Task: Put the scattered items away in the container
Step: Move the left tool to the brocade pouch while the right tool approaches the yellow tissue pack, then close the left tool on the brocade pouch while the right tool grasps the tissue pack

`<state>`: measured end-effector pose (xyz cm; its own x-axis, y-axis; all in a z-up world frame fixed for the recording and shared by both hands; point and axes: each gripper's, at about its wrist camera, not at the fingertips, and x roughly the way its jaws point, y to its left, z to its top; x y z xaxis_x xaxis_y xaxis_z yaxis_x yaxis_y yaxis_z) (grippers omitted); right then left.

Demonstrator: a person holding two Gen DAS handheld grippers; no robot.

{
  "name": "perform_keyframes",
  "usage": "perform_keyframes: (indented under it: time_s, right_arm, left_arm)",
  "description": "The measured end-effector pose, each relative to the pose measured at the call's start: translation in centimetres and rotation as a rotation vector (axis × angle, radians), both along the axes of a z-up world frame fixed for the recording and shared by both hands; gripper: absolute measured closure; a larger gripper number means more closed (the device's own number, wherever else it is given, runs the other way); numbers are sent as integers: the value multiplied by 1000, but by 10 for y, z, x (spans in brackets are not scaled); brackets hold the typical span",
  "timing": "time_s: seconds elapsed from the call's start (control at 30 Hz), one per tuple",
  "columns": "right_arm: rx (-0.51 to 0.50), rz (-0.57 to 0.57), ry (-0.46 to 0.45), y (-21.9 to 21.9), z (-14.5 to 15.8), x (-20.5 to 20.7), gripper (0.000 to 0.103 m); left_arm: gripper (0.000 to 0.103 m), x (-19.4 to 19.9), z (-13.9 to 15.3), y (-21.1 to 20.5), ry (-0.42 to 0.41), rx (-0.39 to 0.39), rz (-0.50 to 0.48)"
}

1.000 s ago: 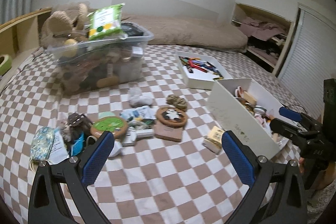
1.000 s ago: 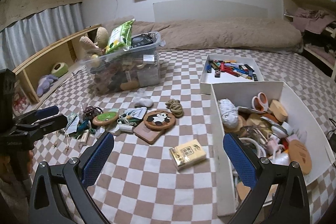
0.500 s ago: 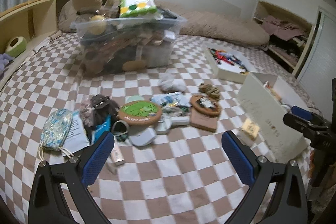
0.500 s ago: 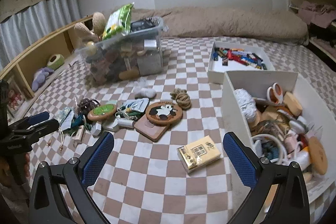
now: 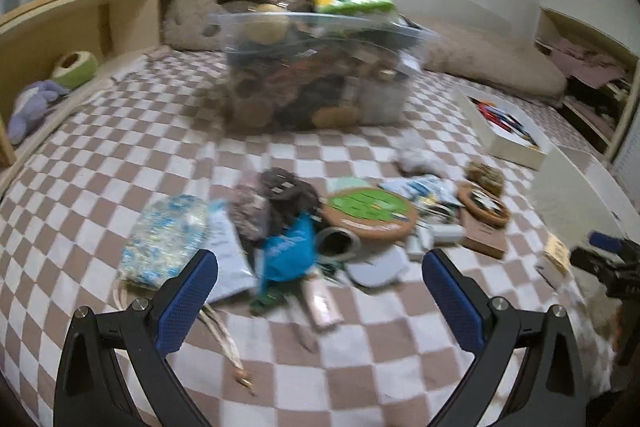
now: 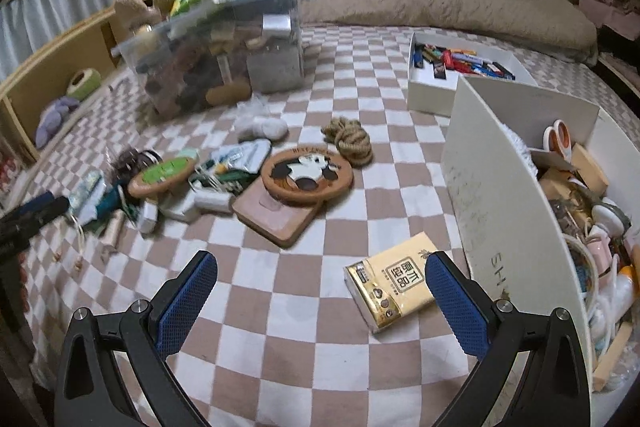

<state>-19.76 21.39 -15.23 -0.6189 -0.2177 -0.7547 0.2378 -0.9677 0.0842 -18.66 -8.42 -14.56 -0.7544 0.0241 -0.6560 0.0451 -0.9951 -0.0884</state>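
The checked bedcover (image 6: pixel 312 367) fills both views & carries everything. Far left on it sits a clear tub (image 6: pixel 224 55), heaped over its rim, prob. no room left. At the right edge is the white box (image 6: pixel 504 195), open top, already part full of odds & ends, near wall facing the loose stuff, so it looks like the container in use. A smaller white tray (image 6: pixel 436 95) of pens lies just beyond it.

Scattered items sit in a loose pile mid-bed, left of the box: a panda disc (image 6: pixel 307 171) resting on a brown pad (image 6: pixel 276 221), a rope knot (image 6: pixel 349 139) touching the disc's far side, a green disc (image 5: pixel 370 211) w/ a blue pouch (image 5: pixel 289 255) & patterned pouch (image 5: pixel 168 239) further left. That view is blurred, small bits unclear.

A yellow tissue pack (image 6: pixel 394 281) lies apart, just beside the box wall, nearest to it.

Right gripper (image 6: pixel 320 303): jaws spread wide, nothing held, low over the cover, its right pad at the pack's edge; likely lining up on it. Left gripper (image 5: pixel 320 301): also spread wide & empty, aimed at the pile's left end, so each hand covers its own side.
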Motion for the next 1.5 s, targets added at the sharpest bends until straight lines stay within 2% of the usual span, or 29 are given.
perform_keyframes:
  time_s: [0.43,0.87,0.97,1.2,1.33,1.5]
  right_arm:
    - [138,-25,-39,4,-35,-10,0]
    - [126,-35,-44,9,-36,-8,0]
    - [99,-52,-52,12,-39,-3,0]
    - [11,-116,-133,21,-53,-3,0]
    - [51,-98,-152,13,-61,-16,0]
    - [172,-12,-156,-1,-70,-36,0]
  left_arm:
    - [0,-20,-28,-63,6,5,180]
    - [0,-44,-67,-129,-107,95,373]
    - [0,-47,-76,-139,-132,160,383]
    - [0,-46,-79,-140,-136,165,383]
    - [0,-44,-79,-139,-136,172,385]
    - [2,-39,-79,-144,-116,205,364]
